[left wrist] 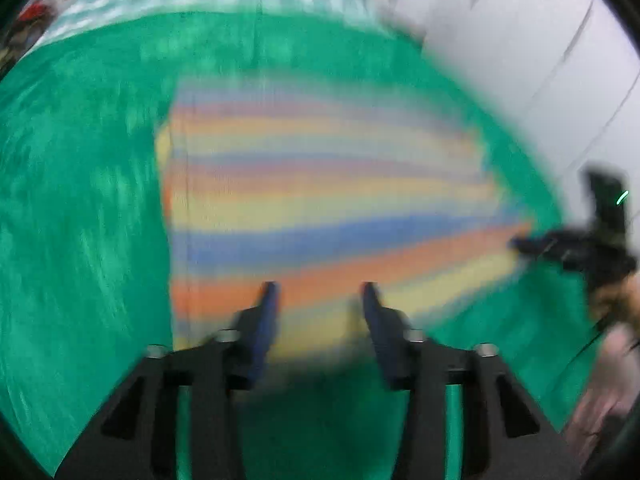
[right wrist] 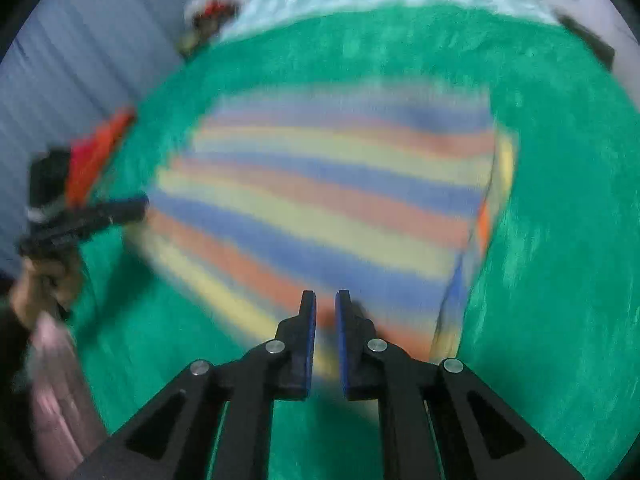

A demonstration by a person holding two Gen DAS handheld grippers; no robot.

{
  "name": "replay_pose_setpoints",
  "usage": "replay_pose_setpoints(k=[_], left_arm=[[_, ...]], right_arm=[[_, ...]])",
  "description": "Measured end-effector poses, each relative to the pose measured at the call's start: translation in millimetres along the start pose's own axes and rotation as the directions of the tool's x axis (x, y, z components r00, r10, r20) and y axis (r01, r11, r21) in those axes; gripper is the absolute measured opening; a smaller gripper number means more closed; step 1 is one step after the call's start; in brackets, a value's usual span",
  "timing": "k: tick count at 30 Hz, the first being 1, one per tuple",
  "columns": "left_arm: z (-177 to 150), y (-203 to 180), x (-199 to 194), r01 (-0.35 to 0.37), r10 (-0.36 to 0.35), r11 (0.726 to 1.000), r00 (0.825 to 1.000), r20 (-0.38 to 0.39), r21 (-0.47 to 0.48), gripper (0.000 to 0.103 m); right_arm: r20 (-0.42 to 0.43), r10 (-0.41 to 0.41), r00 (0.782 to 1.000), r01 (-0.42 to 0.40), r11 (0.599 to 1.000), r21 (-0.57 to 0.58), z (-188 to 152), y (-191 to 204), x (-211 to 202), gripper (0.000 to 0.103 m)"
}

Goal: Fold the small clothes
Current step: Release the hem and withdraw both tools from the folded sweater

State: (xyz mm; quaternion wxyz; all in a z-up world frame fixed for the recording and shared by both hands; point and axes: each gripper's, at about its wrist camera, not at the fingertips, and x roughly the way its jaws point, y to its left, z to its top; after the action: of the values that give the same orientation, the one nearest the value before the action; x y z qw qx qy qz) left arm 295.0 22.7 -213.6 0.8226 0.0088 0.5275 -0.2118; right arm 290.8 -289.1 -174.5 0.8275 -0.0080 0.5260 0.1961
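The striped cloth [left wrist: 320,200] lies flat ahead of both grippers; left gripper [left wrist: 320,294] partly open, right gripper [right wrist: 325,306] nearly closed, both empty.

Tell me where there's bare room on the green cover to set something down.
Bare green cover lies right of the striped blue, orange and yellow cloth, and in front of it by the right gripper. The left edge is crowded: left gripper and red items.
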Motion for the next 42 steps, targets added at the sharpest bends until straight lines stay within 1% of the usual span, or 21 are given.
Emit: replay_pose_setpoints(k=[1,2,3,5,7,8,9,10,11,12,13,14,16,20,22,24,28,30,35,42], left_arm=[[-10,3,8,-0.017,0.017,1.0,1.0,-0.025,-0.011,0.025],[-18,8,5,-0.004,0.004,1.0,1.0,0.002,-0.028,0.024],[-22,12,1,-0.001,0.001,0.999,1.0,0.005,-0.048,0.021],[-23,11,-6,-0.039,0.039,0.998,0.999,-0.011,-0.049,0.019],[-30,5,-13,-0.07,0.069,0.997,0.997,-0.027,-0.044,0.021],[-36,6,-17,-0.083,0.081,0.995,0.996,-0.034,-0.053,0.03],[-42,1,-24,-0.103,0.101,0.992,0.994,-0.03,-0.069,0.049],[-47,-8,-30,-0.112,0.111,0.991,0.994,-0.014,-0.078,0.061],[-56,-18,-40,-0.124,0.126,0.989,0.992,0.016,-0.086,0.079],[-65,-26,-46,-0.144,0.149,0.985,0.988,0.047,-0.092,0.089],[-72,-33,-51,-0.166,0.173,0.981,0.982,0.07,-0.095,0.091],[-77,-41,-56,-0.182,0.19,0.979,0.978,0.082,-0.093,0.091],[-85,-55,-60,-0.213,0.22,0.973,0.971,0.09,-0.085,0.092],[-98,-76,-73,-0.25,0.259,0.965,0.959,0.119,-0.085,0.092],[-104,-81,-83,-0.259,0.268,0.962,0.954,0.135,-0.083,0.092],[-106,-87,-86,-0.264,0.272,0.962,0.951,0.149,-0.074,0.092],[-112,-99,-90,-0.282,0.289,0.957,0.943,0.164,-0.062,0.092],[-115,-103,-91,-0.283,0.29,0.957,0.942,0.168,-0.063,0.092],[-123,-111,-96,-0.297,0.305,0.952,0.935,0.18,-0.069,0.092],[-134,-118,-96,-0.31,0.318,0.948,0.931,0.18,-0.07,0.092]], right_arm=[[-0.058,-0.053,0.997,0.054,0.998,0.015,-20,-5,12,0.01],[-0.044,-0.044,0.998,0.046,0.998,0.041,-28,-10,13,0.006],[-0.002,-0.03,1.0,0.03,0.996,0.087,-40,-19,7,0.006],[0.002,-0.03,1.0,0.029,0.99,0.138,-48,-25,1,0.005],[-0.007,-0.053,0.999,0.053,0.989,0.134,-51,-22,-2,0.005],[-0.011,-0.068,0.998,0.068,0.99,0.126,-58,-20,-4,0.005],[-0.017,-0.085,0.996,0.086,0.988,0.128,-59,-17,-3,0.005],[-0.016,-0.1,0.995,0.102,0.985,0.141,-62,-14,-5,0.01],[0.001,-0.118,0.993,0.117,0.98,0.161,-67,-11,-12,0.017],[0.017,-0.125,0.992,0.12,0.978,0.173,-74,-10,-17,0.023],[0.042,-0.126,0.991,0.116,0.975,0.192,-83,-6,-25,0.037],[0.062,-0.125,0.99,0.11,0.973,0.205,-89,-2,-32,0.05],[0.115,-0.126,0.985,0.095,0.966,0.239,-110,2,-50,0.055],[0.169,-0.131,0.977,0.08,0.957,0.28,-144,15,-67,0.056],[0.176,-0.156,0.972,0.103,0.956,0.275,-156,24,-67,0.056],[0.173,-0.186,0.967,0.135,0.954,0.269,-166,32,-64,0.056],[0.157,-0.223,0.962,0.181,0.952,0.245,-172,42,-63,0.056],[0.161,-0.238,0.958,0.198,0.953,0.231,-175,45,-64,0.056],[0.177,-0.25,0.952,0.206,0.95,0.232,-181,49,-67,0.056],[0.178,-0.256,0.95,0.211,0.948,0.237,-189,48,-70,0.056]])
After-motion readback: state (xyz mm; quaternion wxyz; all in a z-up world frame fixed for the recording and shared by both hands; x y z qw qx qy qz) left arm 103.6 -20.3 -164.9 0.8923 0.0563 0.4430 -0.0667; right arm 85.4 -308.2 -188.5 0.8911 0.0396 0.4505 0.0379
